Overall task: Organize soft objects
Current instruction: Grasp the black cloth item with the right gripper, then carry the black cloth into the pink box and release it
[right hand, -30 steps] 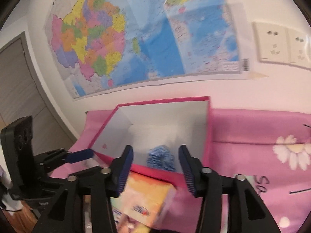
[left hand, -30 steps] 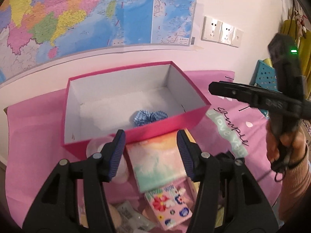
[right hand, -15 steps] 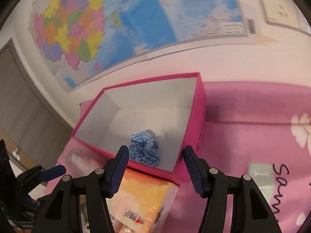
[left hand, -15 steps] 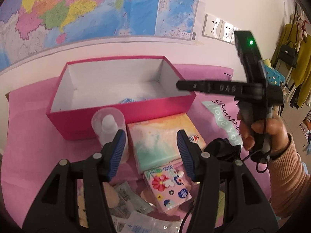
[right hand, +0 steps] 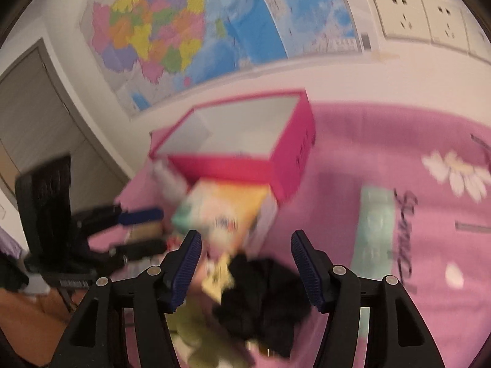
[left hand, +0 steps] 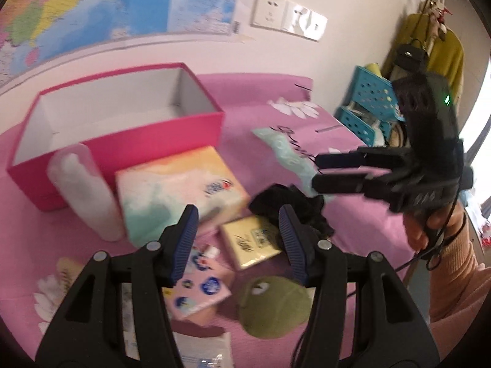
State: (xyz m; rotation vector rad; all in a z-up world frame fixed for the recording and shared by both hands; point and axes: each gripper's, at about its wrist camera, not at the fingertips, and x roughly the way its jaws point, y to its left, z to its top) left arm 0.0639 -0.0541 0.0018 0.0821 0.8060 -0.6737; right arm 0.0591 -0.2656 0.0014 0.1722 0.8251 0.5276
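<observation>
Now we are reaching for the black cloth, which is lying in front of the pink box. The right claw is opening above it, empty; the left claw is hanging spread, empty. Next we should be lowering and pinching.

The box stands at the back of the bench, below the map. Before it lie a bottle, left, and a tissue pack, right. Nearer lie a cloth, small packs and a plush.
</observation>
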